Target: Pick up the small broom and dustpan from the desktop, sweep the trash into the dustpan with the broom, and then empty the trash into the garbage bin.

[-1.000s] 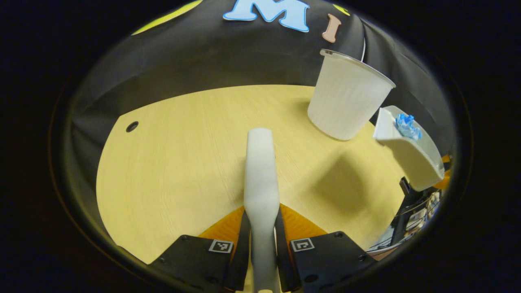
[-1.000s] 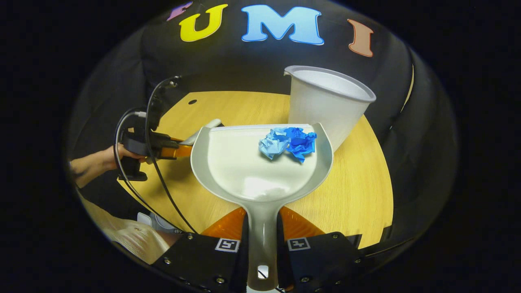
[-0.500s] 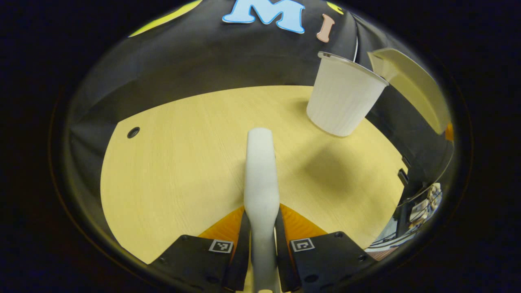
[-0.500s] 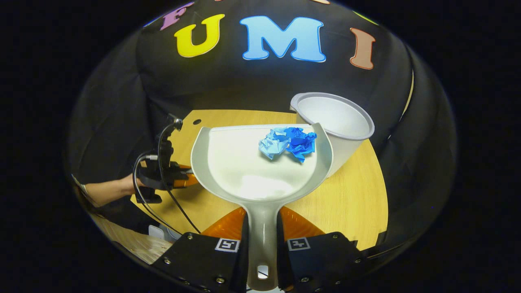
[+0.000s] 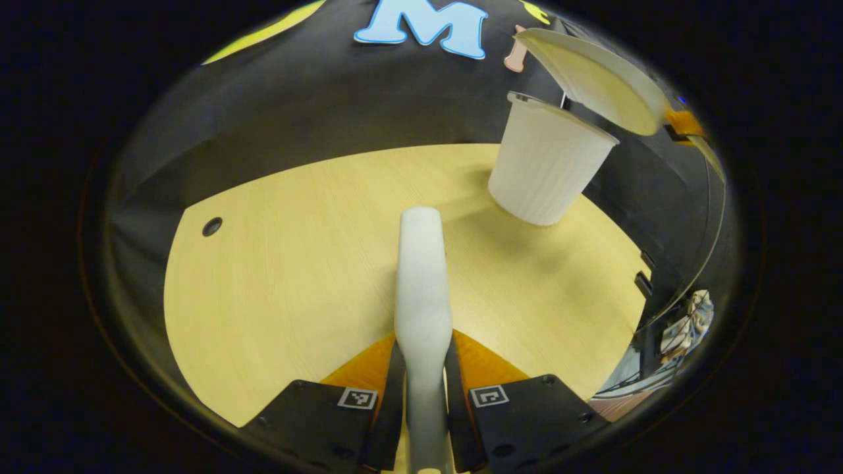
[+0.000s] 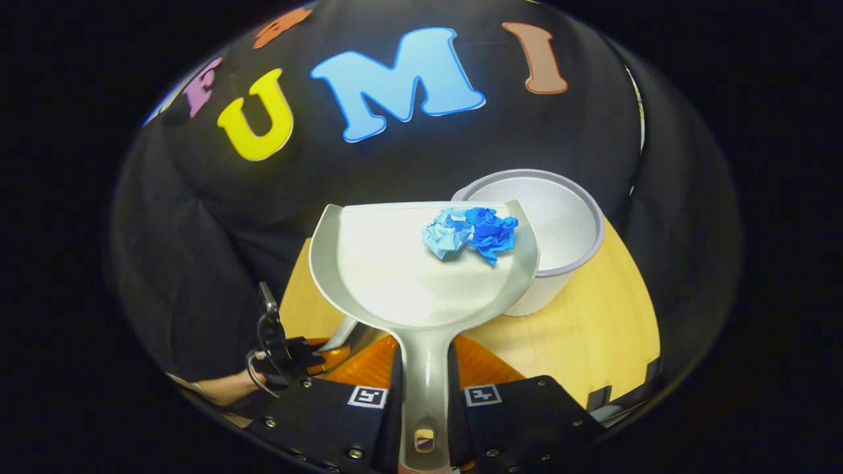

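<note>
My right hand-held gripper (image 6: 425, 385) is clamped on the dustpan (image 6: 408, 276) handle, both fingers pressing its sides, and it holds the pan raised well above the surface (image 6: 593, 329). The pan's front lip reaches over the near rim of the garbage bin (image 6: 560, 217), and the crumpled blue trash (image 6: 471, 230) sits close to that lip, on the side nearest the bin. From the left gripper view I see the dustpan (image 5: 593, 76) hanging tilted above the bin (image 5: 546, 164), with its underside toward me.

My left hand-held gripper (image 5: 425, 388) grips the small broom (image 5: 421, 276) by its pale handle, both fingers closed against it, pointing it across the surface (image 5: 276, 263) with the bin off to the front right. In the right gripper view I see that left hand-held gripper (image 6: 290, 355) low beside the surface, well away from the bin, with a person's hand (image 6: 230, 388) behind it.
</note>
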Demonstrator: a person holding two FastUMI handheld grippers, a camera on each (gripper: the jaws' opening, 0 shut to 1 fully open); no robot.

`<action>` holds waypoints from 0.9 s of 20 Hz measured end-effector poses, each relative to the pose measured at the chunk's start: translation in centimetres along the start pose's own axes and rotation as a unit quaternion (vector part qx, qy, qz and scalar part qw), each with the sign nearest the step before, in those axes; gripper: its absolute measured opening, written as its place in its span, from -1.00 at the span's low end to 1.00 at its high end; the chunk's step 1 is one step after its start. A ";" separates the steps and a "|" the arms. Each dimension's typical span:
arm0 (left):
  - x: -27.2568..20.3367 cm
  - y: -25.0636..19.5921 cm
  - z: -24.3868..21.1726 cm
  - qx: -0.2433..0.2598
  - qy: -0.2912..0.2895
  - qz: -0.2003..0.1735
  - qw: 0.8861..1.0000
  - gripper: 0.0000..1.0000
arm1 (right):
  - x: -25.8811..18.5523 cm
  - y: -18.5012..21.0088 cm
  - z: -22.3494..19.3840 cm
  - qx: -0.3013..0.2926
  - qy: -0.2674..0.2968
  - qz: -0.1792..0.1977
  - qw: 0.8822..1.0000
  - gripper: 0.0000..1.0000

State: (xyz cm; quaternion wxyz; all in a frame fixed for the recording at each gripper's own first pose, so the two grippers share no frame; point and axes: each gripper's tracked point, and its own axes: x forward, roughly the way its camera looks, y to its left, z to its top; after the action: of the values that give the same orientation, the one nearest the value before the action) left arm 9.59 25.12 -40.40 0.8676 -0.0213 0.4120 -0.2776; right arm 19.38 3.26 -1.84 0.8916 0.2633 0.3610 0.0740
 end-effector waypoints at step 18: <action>1.3 -3.7 1.9 0.006 0.014 -0.004 1.000 -0.25 | -0.2 -1.3 8.8 0.443 -0.087 0.250 0.857 -0.45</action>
State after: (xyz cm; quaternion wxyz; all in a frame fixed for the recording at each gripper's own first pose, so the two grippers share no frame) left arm 9.92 21.01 -39.09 0.8610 -0.0140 0.4220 -0.2836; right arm 25.21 -1.56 2.91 0.6602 0.7170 0.1987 0.1033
